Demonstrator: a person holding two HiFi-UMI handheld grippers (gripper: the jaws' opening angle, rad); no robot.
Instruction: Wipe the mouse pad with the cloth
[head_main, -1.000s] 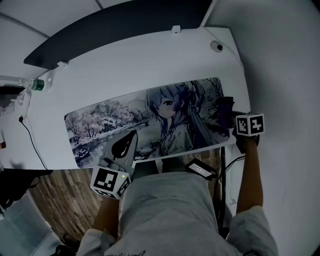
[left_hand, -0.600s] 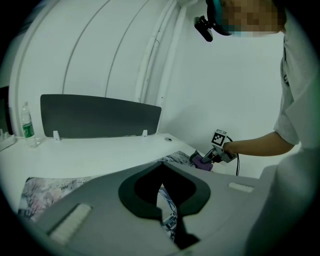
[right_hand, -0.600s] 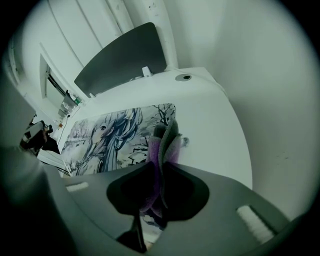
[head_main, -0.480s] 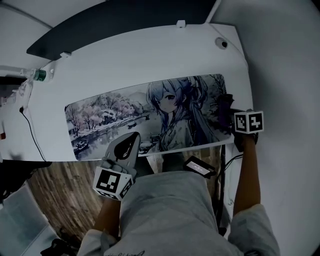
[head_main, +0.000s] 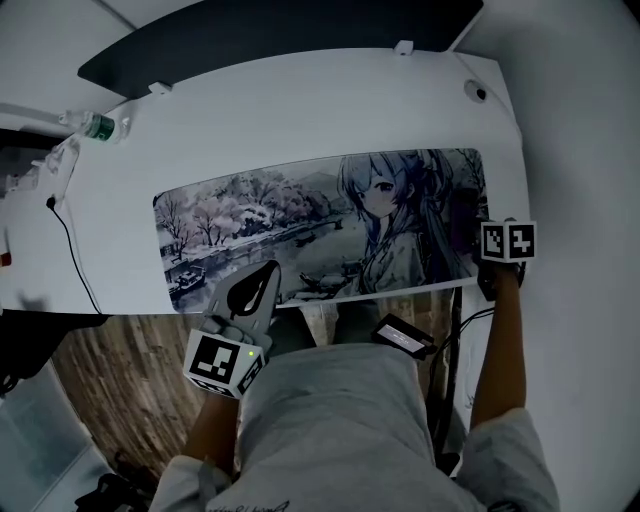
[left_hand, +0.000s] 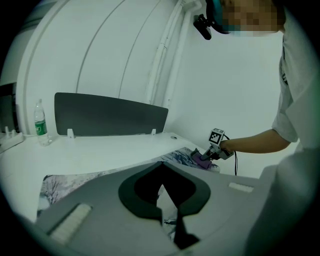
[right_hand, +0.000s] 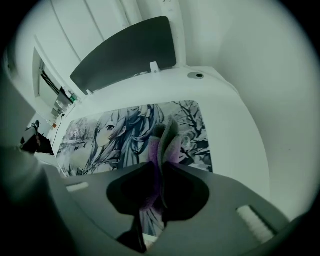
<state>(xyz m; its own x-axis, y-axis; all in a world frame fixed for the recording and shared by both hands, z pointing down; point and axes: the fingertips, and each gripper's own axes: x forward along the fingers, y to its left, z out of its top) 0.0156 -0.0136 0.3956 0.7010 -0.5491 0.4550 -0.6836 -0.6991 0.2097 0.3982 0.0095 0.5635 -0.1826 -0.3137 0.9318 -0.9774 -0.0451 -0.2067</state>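
Note:
The long printed mouse pad (head_main: 300, 225) lies along the front of the white desk (head_main: 300, 110). My right gripper (head_main: 490, 228) is at the pad's right end and shut on a purple-and-grey cloth (right_hand: 165, 137). The cloth stands folded upright between the jaws, over the pad (right_hand: 125, 130). The left gripper view shows that gripper (left_hand: 212, 150) and the cloth (left_hand: 202, 159) at the far right of the pad. My left gripper (head_main: 268, 272) points at the pad's near edge, left of middle. Its jaws are together with nothing in them (left_hand: 170, 220).
A water bottle (head_main: 95, 127) stands at the desk's far left, next to a cable (head_main: 75, 260). A dark panel (head_main: 280, 35) runs along the back. A round grommet (head_main: 475, 92) sits at the back right. A black device (head_main: 403, 337) hangs under the front edge.
The head view has swung, so the desk and pad sit further right in the picture. Both grippers keep roughly the same places against the pad, and the right one still grips the cloth.

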